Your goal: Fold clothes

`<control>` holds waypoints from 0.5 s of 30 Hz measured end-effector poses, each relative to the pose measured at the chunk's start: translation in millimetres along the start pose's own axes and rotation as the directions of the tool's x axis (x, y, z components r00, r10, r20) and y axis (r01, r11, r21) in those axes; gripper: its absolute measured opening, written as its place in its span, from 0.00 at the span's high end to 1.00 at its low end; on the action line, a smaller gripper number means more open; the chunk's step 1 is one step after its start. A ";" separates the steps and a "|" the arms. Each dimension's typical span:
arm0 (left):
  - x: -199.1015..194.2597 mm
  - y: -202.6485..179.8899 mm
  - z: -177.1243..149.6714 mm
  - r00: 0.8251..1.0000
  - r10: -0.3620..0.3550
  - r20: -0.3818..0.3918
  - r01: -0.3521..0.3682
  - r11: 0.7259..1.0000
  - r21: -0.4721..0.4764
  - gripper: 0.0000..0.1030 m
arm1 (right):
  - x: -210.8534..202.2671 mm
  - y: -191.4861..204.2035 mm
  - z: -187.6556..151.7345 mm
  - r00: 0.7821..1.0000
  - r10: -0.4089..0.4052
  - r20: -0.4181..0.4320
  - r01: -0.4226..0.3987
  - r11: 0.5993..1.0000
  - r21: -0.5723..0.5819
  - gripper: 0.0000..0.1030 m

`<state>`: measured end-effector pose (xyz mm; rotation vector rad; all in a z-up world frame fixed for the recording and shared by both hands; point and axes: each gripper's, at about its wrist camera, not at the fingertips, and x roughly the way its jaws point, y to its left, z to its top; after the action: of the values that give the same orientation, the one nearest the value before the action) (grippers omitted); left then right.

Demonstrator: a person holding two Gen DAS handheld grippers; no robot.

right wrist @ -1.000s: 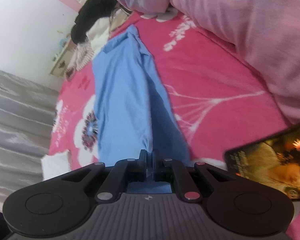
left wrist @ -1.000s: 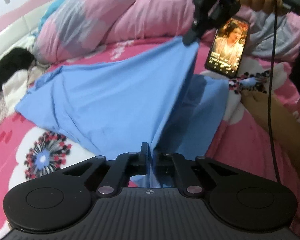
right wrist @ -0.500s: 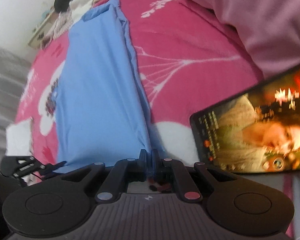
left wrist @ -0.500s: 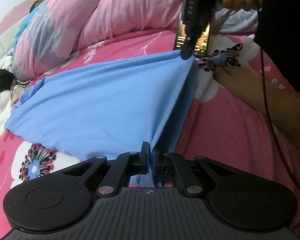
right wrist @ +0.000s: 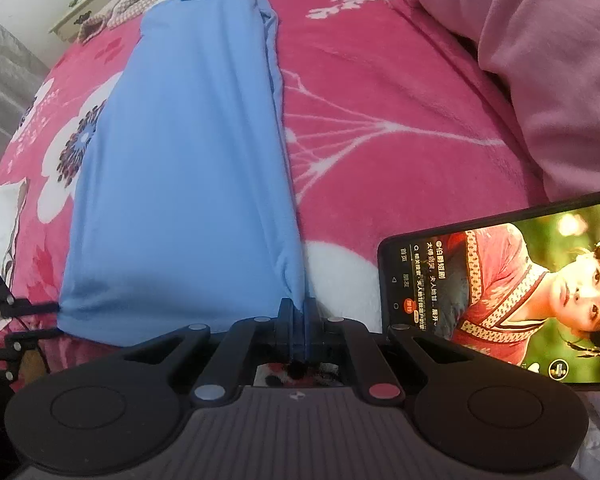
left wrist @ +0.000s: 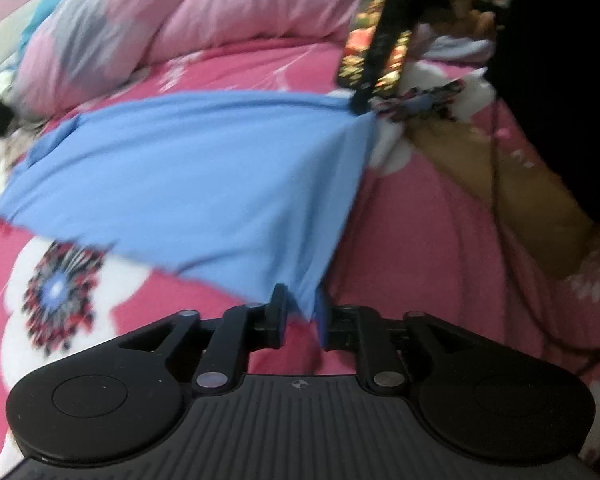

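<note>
Across the pink floral bedspread (right wrist: 380, 92) lies the blue garment (right wrist: 188, 152), folded lengthwise into a long band. Its near corner hangs between the left gripper (left wrist: 302, 312), whose jaws are opening after pinching it a second ago, so this fold looks about laid. The right gripper (right wrist: 299, 332) stays clamped on the other corner, now lower, beside the phone (right wrist: 500, 292).
</note>
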<state>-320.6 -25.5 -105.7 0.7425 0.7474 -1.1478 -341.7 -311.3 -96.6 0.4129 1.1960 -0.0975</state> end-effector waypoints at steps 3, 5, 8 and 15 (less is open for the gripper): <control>0.2 13.0 -1.3 0.999 -0.034 -0.013 0.032 0.992 -0.124 0.81 | 0.7 1.1 -0.1 1.000 -0.003 -0.001 0.003 1.000 -0.001 0.95; 1.4 16.5 -0.8 0.999 -0.039 -0.005 0.038 0.985 -0.167 0.79 | 0.5 2.2 0.0 1.000 -0.006 -0.002 0.006 1.000 -0.003 0.94; 7.2 12.0 2.6 0.998 -0.049 -0.030 0.044 0.989 -0.140 0.73 | 0.4 2.2 0.0 1.000 -0.008 -0.003 0.008 1.000 -0.001 0.94; 11.4 82.0 -15.6 0.942 -0.331 0.060 0.298 0.736 -0.608 0.66 | 2.2 3.7 0.1 1.000 -0.006 -0.006 0.006 1.000 0.001 0.94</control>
<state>-241.1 1.3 -113.2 0.0884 1.2499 -1.0911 -339.7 -307.6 -97.6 0.4106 1.2031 -0.1019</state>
